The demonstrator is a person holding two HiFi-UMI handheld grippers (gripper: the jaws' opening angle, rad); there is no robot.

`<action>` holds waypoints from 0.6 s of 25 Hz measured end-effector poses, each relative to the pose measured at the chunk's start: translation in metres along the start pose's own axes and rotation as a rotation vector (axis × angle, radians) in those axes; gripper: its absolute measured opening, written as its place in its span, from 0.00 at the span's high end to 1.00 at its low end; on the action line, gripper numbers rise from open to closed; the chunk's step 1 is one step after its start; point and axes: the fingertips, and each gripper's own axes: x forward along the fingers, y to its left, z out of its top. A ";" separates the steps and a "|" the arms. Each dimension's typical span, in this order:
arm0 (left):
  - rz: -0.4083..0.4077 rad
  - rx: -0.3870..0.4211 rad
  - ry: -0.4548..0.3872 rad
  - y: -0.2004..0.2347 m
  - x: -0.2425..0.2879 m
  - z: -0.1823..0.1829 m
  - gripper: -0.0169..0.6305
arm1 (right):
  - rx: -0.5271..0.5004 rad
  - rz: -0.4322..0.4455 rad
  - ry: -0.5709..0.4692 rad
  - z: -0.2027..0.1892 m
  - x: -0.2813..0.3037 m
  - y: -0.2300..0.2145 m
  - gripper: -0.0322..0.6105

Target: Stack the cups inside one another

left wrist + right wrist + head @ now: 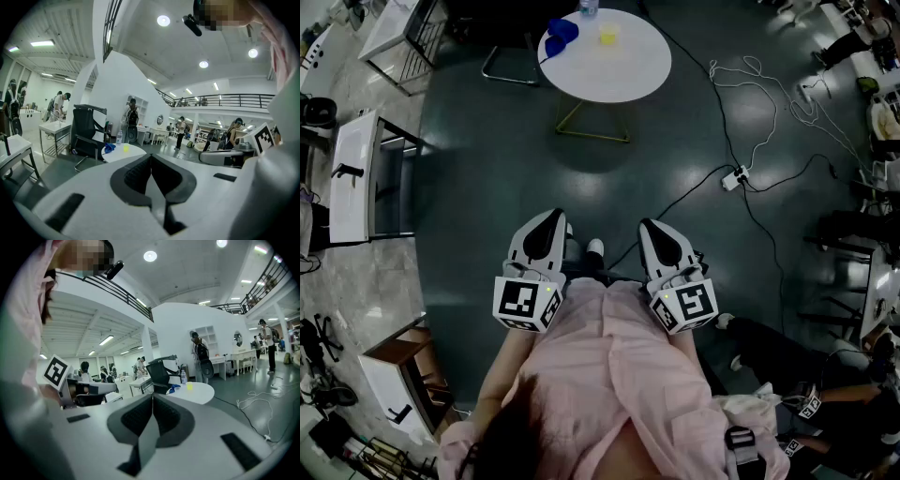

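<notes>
Ahead, well apart from both grippers, across open floor: round table, with the cups on its far side. Blue cup at the left edge, seemingly tipped over, long axis too small to read; yellow cup just right of it, apparently upright; bottle behind, between the two. Not yet nested. Left gripper closed tight, nothing between the jaws; right gripper likewise closed and empty. Both held close to the body, side by side, aimed at the table and slightly down. Blue cup roughly in line with the left gripper, yellow cup nearer the right one's line. Likely next: walk up, open, take blue with left, yellow with right.
</notes>
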 end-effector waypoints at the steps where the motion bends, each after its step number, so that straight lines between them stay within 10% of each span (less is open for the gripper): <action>1: -0.001 0.000 0.002 -0.001 0.000 0.000 0.95 | 0.000 0.002 0.001 0.000 0.000 0.000 0.90; 15: -0.047 0.010 -0.014 -0.021 0.010 0.010 0.95 | 0.016 0.006 -0.007 0.000 -0.005 -0.004 0.90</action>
